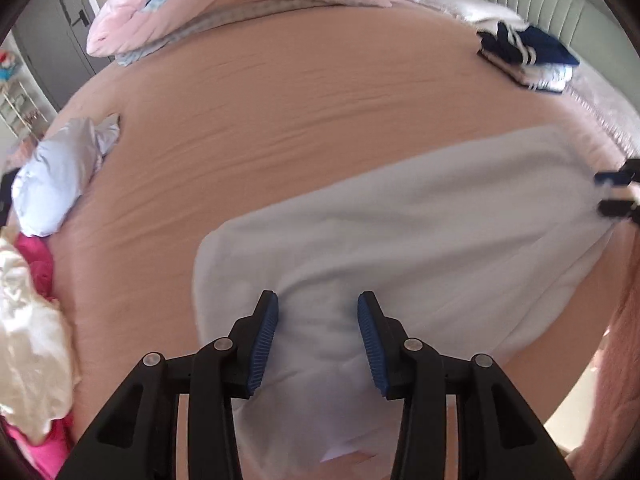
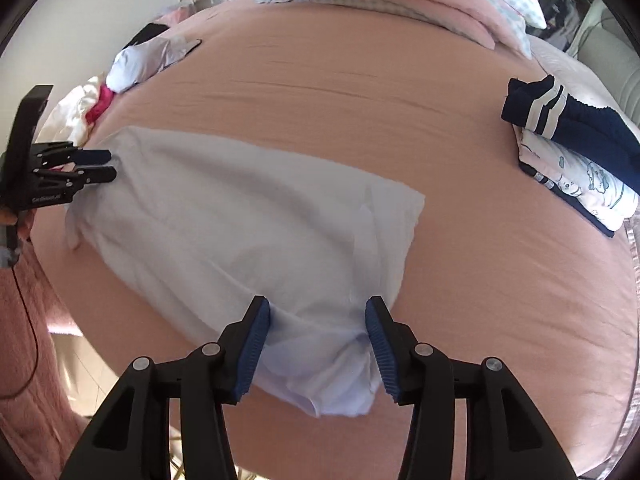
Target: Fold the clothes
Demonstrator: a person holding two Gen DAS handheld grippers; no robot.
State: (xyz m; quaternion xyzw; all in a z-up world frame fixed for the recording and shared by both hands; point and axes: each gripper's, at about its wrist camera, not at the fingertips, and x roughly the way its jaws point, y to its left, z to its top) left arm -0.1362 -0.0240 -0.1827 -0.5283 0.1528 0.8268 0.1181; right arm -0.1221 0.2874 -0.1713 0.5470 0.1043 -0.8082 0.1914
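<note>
A pale blue garment (image 2: 248, 216) lies spread near the front edge of the bed (image 2: 320, 80). The left gripper (image 1: 318, 300) and right gripper (image 2: 318, 306) each straddle an end of it, jaws spread. A folded stack (image 2: 576, 160) sits near the bed's right edge, unfolded clothes (image 1: 48, 192) at its left.

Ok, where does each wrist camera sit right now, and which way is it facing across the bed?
Left wrist: behind the open left gripper, facing the white garment and headboard; the right gripper shows at the right edge.
Right wrist: behind the open right gripper, over the garment's other end, facing the pillows; the left gripper and a pink sleeve show at left.
Shared: the garment, bed sheet, folded stack, unfolded pile.
</note>
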